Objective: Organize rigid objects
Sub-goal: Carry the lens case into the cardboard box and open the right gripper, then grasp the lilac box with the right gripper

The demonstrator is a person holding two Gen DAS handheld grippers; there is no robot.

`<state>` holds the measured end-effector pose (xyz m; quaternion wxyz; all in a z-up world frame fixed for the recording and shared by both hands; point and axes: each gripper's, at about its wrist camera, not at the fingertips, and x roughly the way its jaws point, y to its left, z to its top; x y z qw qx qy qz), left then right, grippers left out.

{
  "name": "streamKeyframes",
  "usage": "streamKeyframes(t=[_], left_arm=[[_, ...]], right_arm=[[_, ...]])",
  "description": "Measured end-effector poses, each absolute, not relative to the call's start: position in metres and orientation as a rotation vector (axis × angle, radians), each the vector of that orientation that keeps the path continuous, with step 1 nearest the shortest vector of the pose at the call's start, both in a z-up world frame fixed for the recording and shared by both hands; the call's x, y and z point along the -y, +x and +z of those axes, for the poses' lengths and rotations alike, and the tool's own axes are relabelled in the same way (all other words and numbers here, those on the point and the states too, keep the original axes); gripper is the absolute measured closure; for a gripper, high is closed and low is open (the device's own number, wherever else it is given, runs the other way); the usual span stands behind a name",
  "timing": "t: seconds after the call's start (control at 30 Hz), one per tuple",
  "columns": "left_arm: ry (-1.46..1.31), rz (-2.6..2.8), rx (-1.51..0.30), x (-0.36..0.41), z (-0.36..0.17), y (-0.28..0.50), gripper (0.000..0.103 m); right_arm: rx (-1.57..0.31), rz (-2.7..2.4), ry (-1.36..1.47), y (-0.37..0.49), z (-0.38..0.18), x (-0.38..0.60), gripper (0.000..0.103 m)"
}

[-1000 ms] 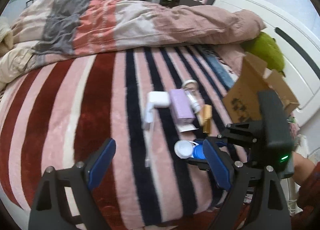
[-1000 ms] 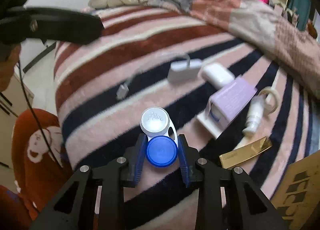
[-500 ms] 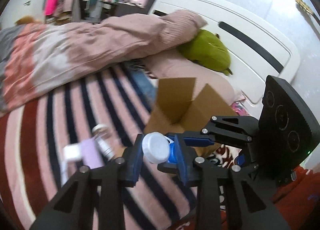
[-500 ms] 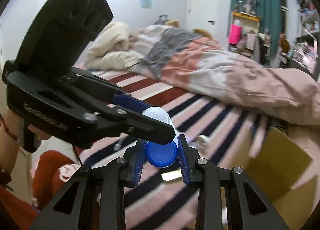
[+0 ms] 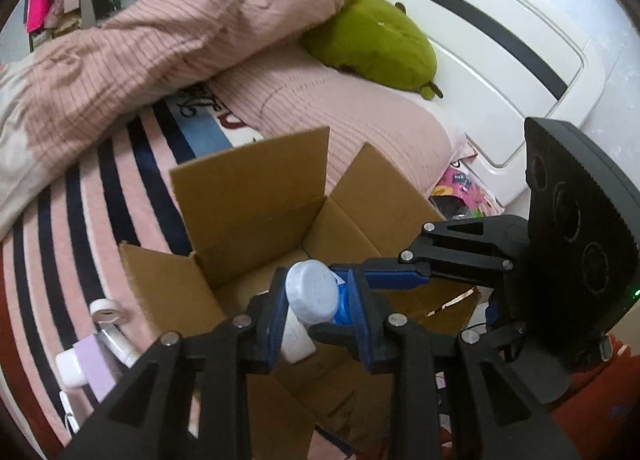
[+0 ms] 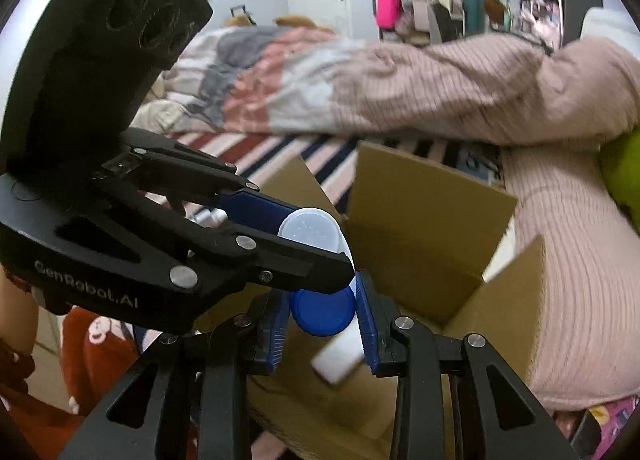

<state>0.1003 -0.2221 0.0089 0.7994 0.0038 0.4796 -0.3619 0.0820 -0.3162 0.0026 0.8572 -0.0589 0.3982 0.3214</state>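
My left gripper pinches the white cap of a contact lens case, its ribbed blue pads pressed on either side of the cap. My right gripper pinches the blue cap of the same case, so both tongs hold one object between them, the left from one end and the right from the other. The case is smooth moulded plastic: two round, flat-topped screw caps, one white with small raised dots and one deep blue, joined by a white bridge. It hangs above the open mouth of a cardboard box, clear of the walls. The box is plain brown corrugated board with four flaps standing open; a white rectangular item lies on its floor. The box rests on a striped blanket, soft pile in pink, navy and red bands. Beside the box on the blanket lie a lilac carton, a small white bottle and a tape roll. Beyond are a ribbed pink duvet, a green plush and a glossy white headboard.
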Motion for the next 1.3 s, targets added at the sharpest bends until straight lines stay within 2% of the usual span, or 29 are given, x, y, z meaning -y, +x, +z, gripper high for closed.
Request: streamKeyframes(t=[0.03, 0.1, 0.13, 0.17, 0.23, 0.3, 0.33, 0.57, 0.77, 0.9, 0.93, 1.0, 1.03, 1.3], left_arm=[[0.017, -0.767, -1.035, 0.224, 0.007, 0.101, 0.075], [0.036, -0.743, -1.033, 0.224, 0.008, 0.099, 0.063], [0.039, -0.735, -1.030, 0.223, 0.008, 0.098, 0.052], [0.037, -0.727, -1.024, 0.221, 0.009, 0.097, 0.046], [0.019, -0.715, -1.006, 0.212, 0.015, 0.093, 0.045], [0.008, -0.693, -0.984, 0.200, 0.022, 0.088, 0.041], [0.005, -0.677, -0.966, 0.192, 0.027, 0.084, 0.038], [-0.016, -0.461, -0.862, 0.109, 0.054, 0.051, 0.033], [-0.054, -0.256, -0.827, 0.022, 0.040, 0.020, 0.031], [-0.098, -0.181, -0.831, -0.023, 0.015, 0.004, 0.031], [-0.108, -0.168, -0.832, -0.033, 0.008, 0.000, 0.030], [-0.121, -0.152, -0.838, -0.045, -0.004, -0.005, 0.030], [-0.128, -0.146, -0.842, -0.052, -0.010, -0.008, 0.030], [-0.152, -0.126, -0.872, -0.076, -0.049, -0.012, 0.030]], right_arm=[[-0.853, 0.673, -0.125, 0.083, 0.000, 0.317, 0.076], [-0.883, 0.668, -0.126, 0.086, -0.002, 0.317, 0.076], [-0.897, 0.668, -0.117, 0.087, -0.003, 0.318, 0.076], [-0.906, 0.665, -0.113, 0.087, -0.003, 0.317, 0.075], [-0.908, 0.652, -0.118, 0.085, -0.003, 0.317, 0.072], [-0.904, 0.645, -0.122, 0.082, -0.001, 0.316, 0.062], [-0.897, 0.648, -0.120, 0.080, 0.001, 0.314, 0.060], [-0.762, 0.764, -0.134, 0.054, 0.034, 0.266, 0.057], [-0.722, 0.905, -0.169, 0.033, 0.041, 0.183, 0.057], [-0.779, 0.913, -0.172, 0.034, 0.017, 0.139, 0.057], [-0.798, 0.903, -0.166, 0.034, 0.007, 0.130, 0.055], [-0.836, 0.856, -0.150, 0.040, -0.015, 0.116, 0.044], [-0.856, 0.830, -0.133, 0.042, -0.025, 0.113, 0.043], [-0.979, 0.610, 0.067, 0.086, -0.098, 0.102, 0.043]])
